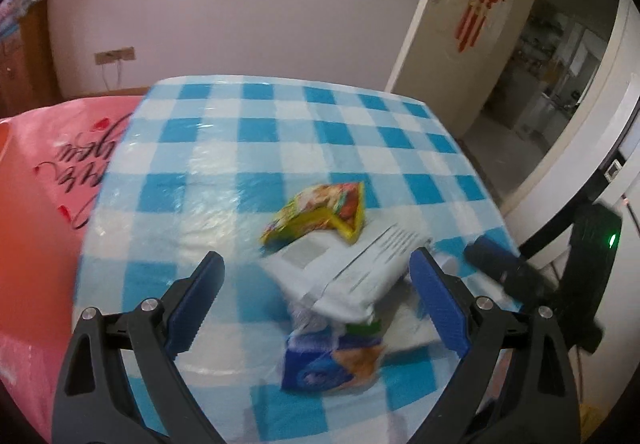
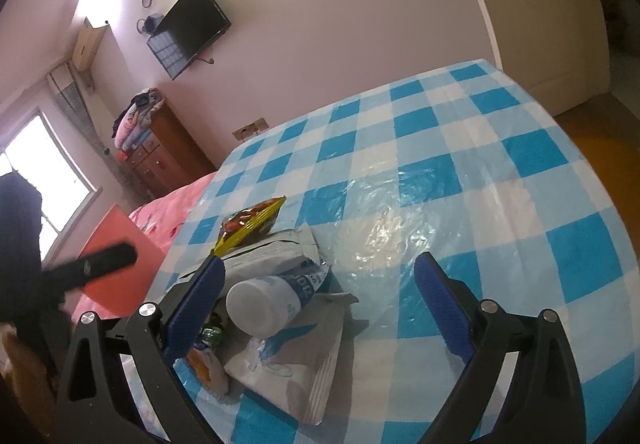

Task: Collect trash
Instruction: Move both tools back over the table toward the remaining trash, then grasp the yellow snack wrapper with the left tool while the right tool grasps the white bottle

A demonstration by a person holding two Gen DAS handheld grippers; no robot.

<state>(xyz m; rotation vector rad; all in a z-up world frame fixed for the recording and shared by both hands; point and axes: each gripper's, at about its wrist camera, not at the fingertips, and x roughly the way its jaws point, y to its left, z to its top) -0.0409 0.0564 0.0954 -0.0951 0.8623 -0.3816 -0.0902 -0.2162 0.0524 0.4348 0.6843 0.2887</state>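
Note:
A heap of trash lies on the blue-and-white checked tablecloth (image 1: pixel 248 148). It holds a yellow snack packet (image 1: pixel 316 214), a white-grey mailer bag (image 1: pixel 352 268) and a blue snack packet (image 1: pixel 332 360). My left gripper (image 1: pixel 316 256) is open, hovering just before the mailer bag. In the right wrist view a plastic bottle (image 2: pixel 268 300) with a blue label lies on the mailer bag (image 2: pixel 272 248), above a flat paper envelope (image 2: pixel 304 376); the yellow packet (image 2: pixel 252 222) sits behind. My right gripper (image 2: pixel 320 260) is open, its left finger beside the bottle. Nothing is held.
A pink plastic bag with dark script (image 1: pixel 68 164) and an orange-red box (image 2: pixel 120 264) lie left of the table. The table's right edge (image 1: pixel 472 164) drops toward an open door (image 1: pixel 440 4). A wooden cabinet (image 2: pixel 160 152) stands against the far wall.

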